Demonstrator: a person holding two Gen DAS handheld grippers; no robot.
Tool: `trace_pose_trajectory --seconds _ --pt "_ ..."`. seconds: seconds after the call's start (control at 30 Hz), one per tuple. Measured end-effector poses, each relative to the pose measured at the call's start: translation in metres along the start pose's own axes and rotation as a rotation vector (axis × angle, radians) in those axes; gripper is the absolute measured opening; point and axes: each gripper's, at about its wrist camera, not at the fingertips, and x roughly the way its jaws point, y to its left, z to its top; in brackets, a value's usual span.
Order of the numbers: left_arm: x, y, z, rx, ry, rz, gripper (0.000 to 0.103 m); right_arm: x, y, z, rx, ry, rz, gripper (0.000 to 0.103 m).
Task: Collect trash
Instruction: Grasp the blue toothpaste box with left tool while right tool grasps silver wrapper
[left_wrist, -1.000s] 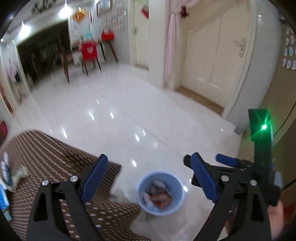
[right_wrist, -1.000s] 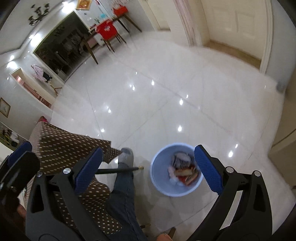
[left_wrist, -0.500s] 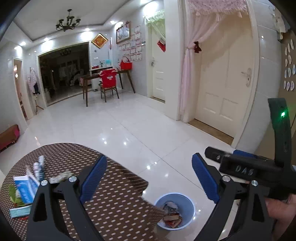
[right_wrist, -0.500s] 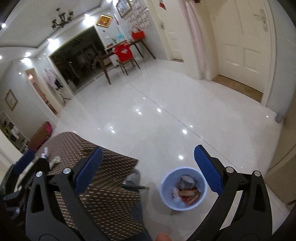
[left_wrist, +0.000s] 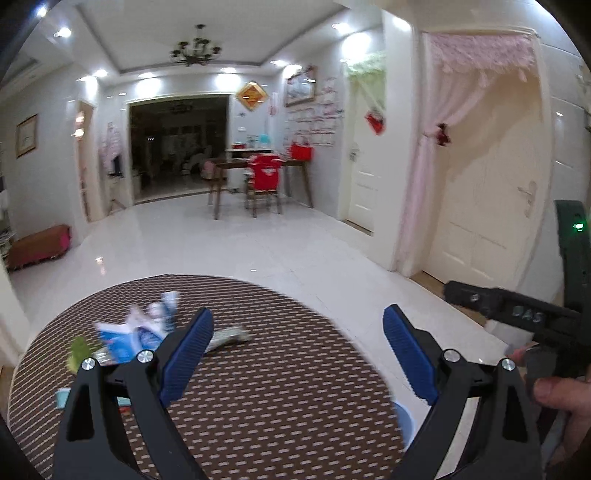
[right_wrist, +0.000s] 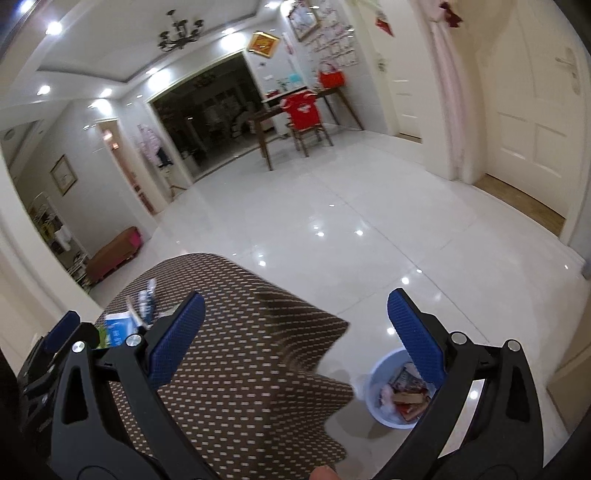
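Big shiny white floor. Round table under a brown dotted cloth. Blue bin on the floor just beside the table, full of trash. More trash: blue and white wrappers lying on the table's far left side. Left gripper wide apart above the table, holding nothing. Right gripper wide apart too, holding nothing.

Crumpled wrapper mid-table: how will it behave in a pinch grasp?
The crumpled wrapper looks thin and creased, so probably light and floppy, deforming between the fingers. Lying flat on the tablecloth, it may slide if nudged. Blur hides its material.
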Motion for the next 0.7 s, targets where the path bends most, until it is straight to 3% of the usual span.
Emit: trace_pose_trajectory --seconds 0.43,0.6,0.7 --pt "0.004 0.120 -0.038 -0.239 0.099 0.224 0.091 0.050 0.080 -0.012 -0.140 0.082 0.120 0.097" --pt "0.016 0.153 -0.057 -0.306 0.155 0.272 0.091 0.069 0.097 -0.018 -0.177 0.127 0.155 0.097" --pt "0.031 0.159 -0.060 -0.313 0.192 0.262 0.087 0.080 0.102 -0.024 -0.188 0.151 0.172 0.097"
